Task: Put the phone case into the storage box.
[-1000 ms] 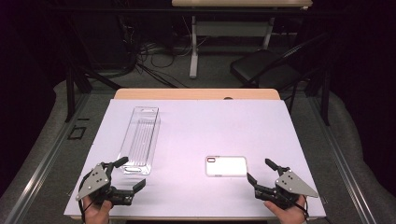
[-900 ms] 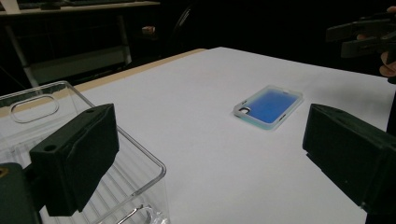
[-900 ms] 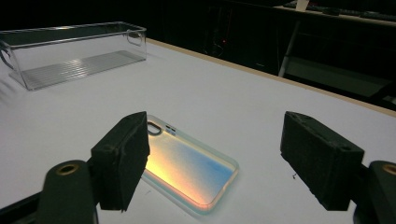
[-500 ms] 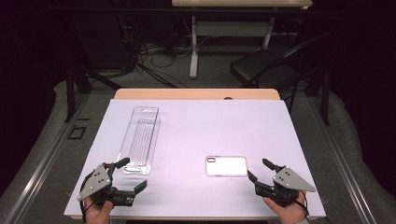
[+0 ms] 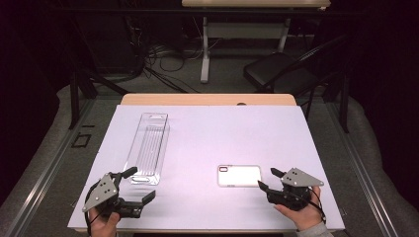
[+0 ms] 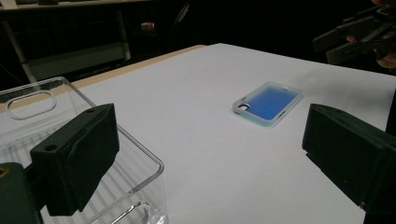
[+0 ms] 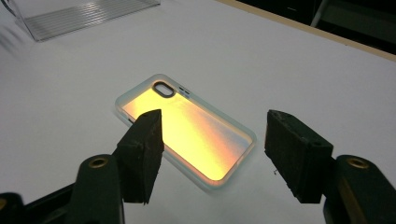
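An iridescent phone case (image 5: 239, 175) with a clear rim lies flat on the white table top, right of centre. It looks blue in the left gripper view (image 6: 267, 103) and yellow in the right gripper view (image 7: 187, 130). My right gripper (image 5: 268, 178) sits just right of it, open. Its jaws have just been closing, and the case's near end lies between them (image 7: 215, 149), untouched. A long clear plastic box (image 5: 148, 148) lies at the left. My left gripper (image 5: 140, 184) stands wide open at the box's near end (image 6: 70, 154), holding nothing.
The white sheet (image 5: 212, 133) covers a wooden table whose bare far edge (image 5: 207, 99) shows. Beyond it stand a black chair (image 5: 276, 71), a desk leg and floor cables. The right gripper appears far off in the left gripper view (image 6: 355, 35).
The right gripper's jaws have narrowed and it has edged slightly toward the phone case. The left gripper, the box and the case have not moved.
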A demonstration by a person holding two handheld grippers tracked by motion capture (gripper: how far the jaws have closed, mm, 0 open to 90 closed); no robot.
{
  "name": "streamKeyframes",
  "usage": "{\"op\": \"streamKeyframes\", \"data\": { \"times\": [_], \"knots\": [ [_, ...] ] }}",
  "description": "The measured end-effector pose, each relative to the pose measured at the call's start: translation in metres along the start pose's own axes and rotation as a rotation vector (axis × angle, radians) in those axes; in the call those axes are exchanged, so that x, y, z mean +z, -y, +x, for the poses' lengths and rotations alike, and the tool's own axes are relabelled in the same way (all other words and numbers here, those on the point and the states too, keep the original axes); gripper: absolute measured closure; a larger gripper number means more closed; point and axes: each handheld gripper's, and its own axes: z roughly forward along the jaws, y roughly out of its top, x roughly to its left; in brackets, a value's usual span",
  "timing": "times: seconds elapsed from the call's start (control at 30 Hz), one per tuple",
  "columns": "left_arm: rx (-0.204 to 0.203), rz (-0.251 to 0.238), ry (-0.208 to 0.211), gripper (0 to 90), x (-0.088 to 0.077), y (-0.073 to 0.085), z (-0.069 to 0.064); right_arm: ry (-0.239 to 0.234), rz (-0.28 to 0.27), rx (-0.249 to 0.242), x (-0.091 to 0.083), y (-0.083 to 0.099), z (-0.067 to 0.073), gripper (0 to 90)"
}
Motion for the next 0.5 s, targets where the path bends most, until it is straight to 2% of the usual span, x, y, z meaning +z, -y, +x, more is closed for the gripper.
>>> {"op": "streamKeyframes", "data": {
  "times": [0.13,0.3,0.4,0.43,0.47,0.5],
  "knots": [
    [0.001,0.003,-0.003,4.2,0.000,0.000,0.000,-0.011,0.027,0.003,0.005,-0.007,-0.005,37.8],
    [0.000,0.004,-0.002,4.3,0.000,0.000,0.000,-0.004,0.046,-0.053,0.006,-0.024,-0.016,44.9],
    [0.000,0.005,-0.002,4.3,0.000,0.000,0.000,-0.014,0.059,-0.058,0.006,-0.029,-0.021,46.7],
    [0.001,0.006,-0.002,4.3,0.001,0.000,0.000,-0.031,0.081,-0.063,0.008,-0.033,-0.026,48.4],
    [0.001,0.006,-0.002,4.3,0.001,0.000,0.000,-0.031,0.081,-0.063,0.008,-0.033,-0.026,48.4],
    [0.001,0.006,-0.002,4.3,0.001,0.000,0.000,-0.044,0.112,-0.058,0.010,-0.036,-0.031,48.2]
  ]
}}
